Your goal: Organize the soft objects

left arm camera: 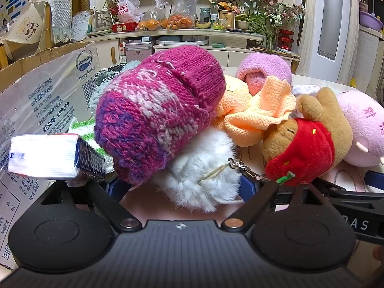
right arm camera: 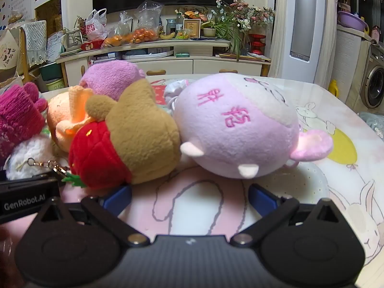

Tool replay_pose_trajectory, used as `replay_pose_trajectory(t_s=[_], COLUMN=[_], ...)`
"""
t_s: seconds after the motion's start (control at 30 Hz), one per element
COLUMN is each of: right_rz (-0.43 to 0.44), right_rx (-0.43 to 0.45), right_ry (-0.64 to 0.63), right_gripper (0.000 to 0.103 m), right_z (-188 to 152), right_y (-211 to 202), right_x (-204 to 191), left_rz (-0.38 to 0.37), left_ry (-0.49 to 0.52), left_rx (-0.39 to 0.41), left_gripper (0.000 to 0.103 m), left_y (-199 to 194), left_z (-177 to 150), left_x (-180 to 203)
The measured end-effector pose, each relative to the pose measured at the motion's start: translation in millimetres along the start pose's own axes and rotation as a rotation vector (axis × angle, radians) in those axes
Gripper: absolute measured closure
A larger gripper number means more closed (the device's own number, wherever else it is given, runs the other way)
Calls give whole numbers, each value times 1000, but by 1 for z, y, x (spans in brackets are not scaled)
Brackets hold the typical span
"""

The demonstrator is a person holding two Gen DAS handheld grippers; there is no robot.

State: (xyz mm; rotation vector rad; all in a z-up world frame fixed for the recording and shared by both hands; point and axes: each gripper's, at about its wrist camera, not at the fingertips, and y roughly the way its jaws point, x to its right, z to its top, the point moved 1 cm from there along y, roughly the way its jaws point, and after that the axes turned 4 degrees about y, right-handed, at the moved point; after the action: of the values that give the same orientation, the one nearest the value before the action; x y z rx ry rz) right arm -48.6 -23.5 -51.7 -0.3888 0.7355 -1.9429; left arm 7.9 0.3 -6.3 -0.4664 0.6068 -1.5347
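Observation:
A pile of soft things lies on the table. In the left wrist view my left gripper (left arm camera: 182, 184) is open, its blue fingers around a white furry pompom (left arm camera: 199, 182) with a metal clasp, under a magenta knitted hat (left arm camera: 156, 115). Behind lie a peach knit piece (left arm camera: 254, 117), a lilac knit hat (left arm camera: 266, 67), a brown bear in red (left arm camera: 302, 144) and a pink plush pig (left arm camera: 364, 129). In the right wrist view my right gripper (right arm camera: 189, 196) is open and empty, just in front of the pig (right arm camera: 240, 129) and the bear (right arm camera: 134, 144).
A cardboard box (left arm camera: 36, 100) wrapped in clear plastic stands at the left, with a tissue pack (left arm camera: 48, 156) beside it. The table (right arm camera: 336, 120) has a rabbit-print cover. A cluttered cabinet (right arm camera: 153, 48) stands behind the table.

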Motion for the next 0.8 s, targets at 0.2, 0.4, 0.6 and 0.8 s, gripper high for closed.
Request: replay_pose_trajectory(t_s=[0.2,0.4,0.6,0.8], right_rz=[4,-24,29,-1], right_rx=[-16,-40,-49,32], right_ry=[-8,-11,42,29], right_gripper=[0,0,0,0], right_z=[0,-6,-10,2], right_y=[-2,-18,-43,-82], right_x=[1,8,12,4], left_rz=[-9,-20,-23,-21], left_ry=[12,20,26,19], left_rx=[3,16,59,104], left_gripper=[0,0,0,0], left_y=[-5,-26,-63,-99], left_z=[-4,-13,-13,-11], left_x=[0,0,-5,-18])
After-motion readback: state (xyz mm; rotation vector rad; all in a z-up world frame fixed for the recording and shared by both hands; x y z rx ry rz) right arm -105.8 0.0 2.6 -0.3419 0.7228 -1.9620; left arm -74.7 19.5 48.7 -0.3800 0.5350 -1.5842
